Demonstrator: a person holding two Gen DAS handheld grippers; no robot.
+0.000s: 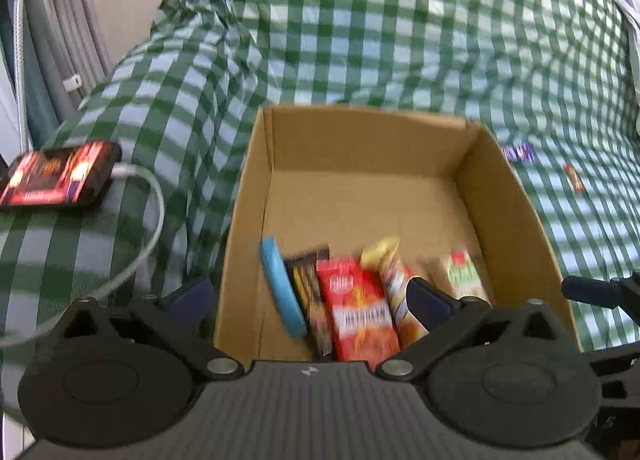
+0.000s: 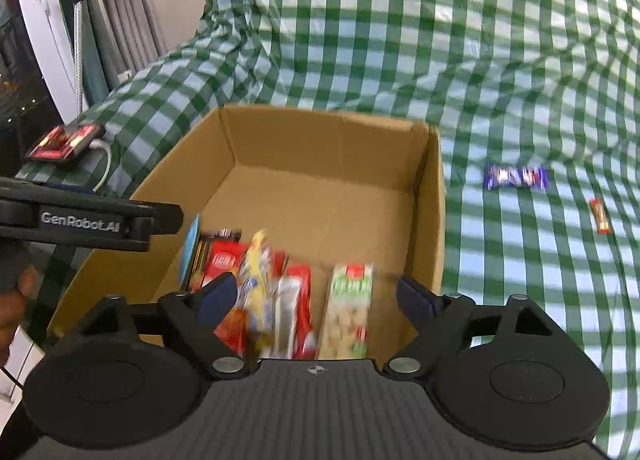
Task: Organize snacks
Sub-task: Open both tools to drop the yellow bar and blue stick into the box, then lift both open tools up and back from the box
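Note:
An open cardboard box [image 1: 360,140] [image 2: 320,136] sits on a green checked cloth. Several snack packs stand in a row at its near end: a blue round one [image 1: 280,284], a dark bar [image 1: 312,300], a red pack [image 1: 360,320] [image 2: 224,260], a yellow pack [image 1: 392,284] [image 2: 256,284] and a green-and-white pack [image 1: 464,276] [image 2: 348,312]. My left gripper [image 1: 308,300] is open and empty above the box's near left part. My right gripper [image 2: 316,296] is open and empty above the packs. A purple bar [image 2: 516,177] [image 1: 518,152] and a small orange bar [image 2: 599,215] [image 1: 574,177] lie on the cloth right of the box.
A lit phone [image 1: 60,178] [image 2: 64,142] with a white cable [image 1: 152,228] lies on the cloth left of the box. Grey curtains [image 1: 60,20] hang at the far left. The left gripper's body [image 2: 80,220] shows at the left in the right wrist view.

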